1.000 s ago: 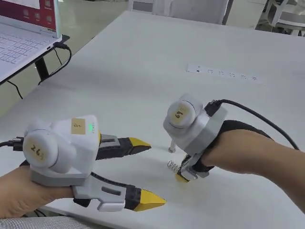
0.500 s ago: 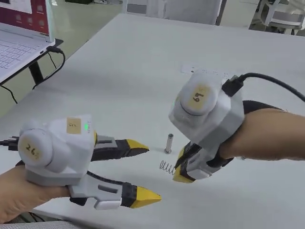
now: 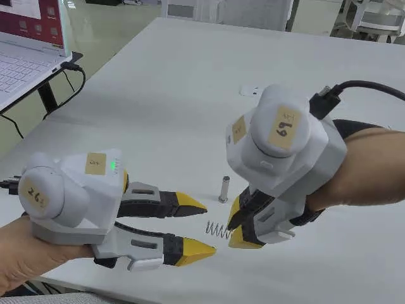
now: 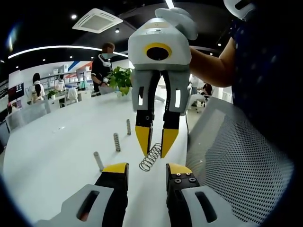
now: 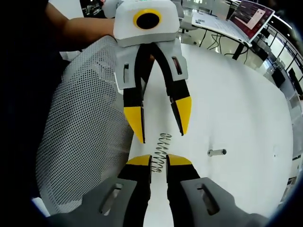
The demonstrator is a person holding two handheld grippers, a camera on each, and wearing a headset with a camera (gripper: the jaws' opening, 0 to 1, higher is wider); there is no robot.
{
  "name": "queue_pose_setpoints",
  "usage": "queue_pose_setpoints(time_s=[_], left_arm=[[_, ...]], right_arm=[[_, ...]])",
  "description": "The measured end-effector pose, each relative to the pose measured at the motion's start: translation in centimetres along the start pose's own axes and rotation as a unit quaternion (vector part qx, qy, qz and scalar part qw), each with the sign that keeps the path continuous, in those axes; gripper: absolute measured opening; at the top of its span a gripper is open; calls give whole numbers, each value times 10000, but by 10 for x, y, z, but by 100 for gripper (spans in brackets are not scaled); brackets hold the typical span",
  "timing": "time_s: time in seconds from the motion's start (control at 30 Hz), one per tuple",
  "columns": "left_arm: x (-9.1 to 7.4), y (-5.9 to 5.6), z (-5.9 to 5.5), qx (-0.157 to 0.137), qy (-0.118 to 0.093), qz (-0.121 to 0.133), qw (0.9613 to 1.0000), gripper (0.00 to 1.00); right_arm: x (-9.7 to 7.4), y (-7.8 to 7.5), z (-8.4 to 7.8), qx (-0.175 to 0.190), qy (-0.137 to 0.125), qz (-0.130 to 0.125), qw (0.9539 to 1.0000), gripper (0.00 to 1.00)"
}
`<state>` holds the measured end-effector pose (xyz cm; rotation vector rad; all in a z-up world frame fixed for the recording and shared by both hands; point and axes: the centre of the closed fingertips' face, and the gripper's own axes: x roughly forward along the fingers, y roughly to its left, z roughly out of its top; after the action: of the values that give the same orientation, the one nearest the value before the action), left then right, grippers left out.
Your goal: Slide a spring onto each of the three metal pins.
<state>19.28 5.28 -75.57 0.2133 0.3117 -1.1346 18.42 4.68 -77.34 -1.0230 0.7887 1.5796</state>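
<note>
The left gripper view gives what the head view hides: three pins in a row on the white bench (image 4: 57, 142), at about 9 o'clock from the spring (image 4: 150, 158). The nearest one, the bare pin (image 4: 99, 161), is smooth. The middle pin (image 4: 116, 142) and the far pin (image 4: 128, 126) look ribbed, as if coils sit around them, but they are too small to be sure.

In the head view the bare pin (image 3: 224, 189) stands upright at 12 o'clock from the spring (image 3: 218, 229), near it but apart.

The right tool (image 3: 237, 228) pinches one end of the spring between its yellow tips. The right gripper view shows this best: the coil comes out of the tool (image 5: 158, 163) and its long axis runs to 12 o'clock. In the head view the axis lies almost level and the free end points to 9 o'clock, at the left tool (image 3: 196, 227). Whether the spring touches the bench I cannot tell.

The left tool is spread wide and holds nothing; its jaws face the spring's free end.
</note>
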Motion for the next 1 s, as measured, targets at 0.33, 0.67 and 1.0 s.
queue_pose_setpoints(time_s=[0.33, 0.67, 1.0], left_arm=[[2, -3, 2, 18, -15, -101, 9999, 8], [1, -1, 3, 35, -46, -114, 9999, 3], [4, -4, 7, 41, -85, -129, 9999, 3]], right_arm=[[-4, 2, 8, -205, -124, 83, 9997, 9], [-2, -7, 0, -700, 64, -119, 9975, 8], [-1, -7, -1, -572, 46, -109, 9983, 8]])
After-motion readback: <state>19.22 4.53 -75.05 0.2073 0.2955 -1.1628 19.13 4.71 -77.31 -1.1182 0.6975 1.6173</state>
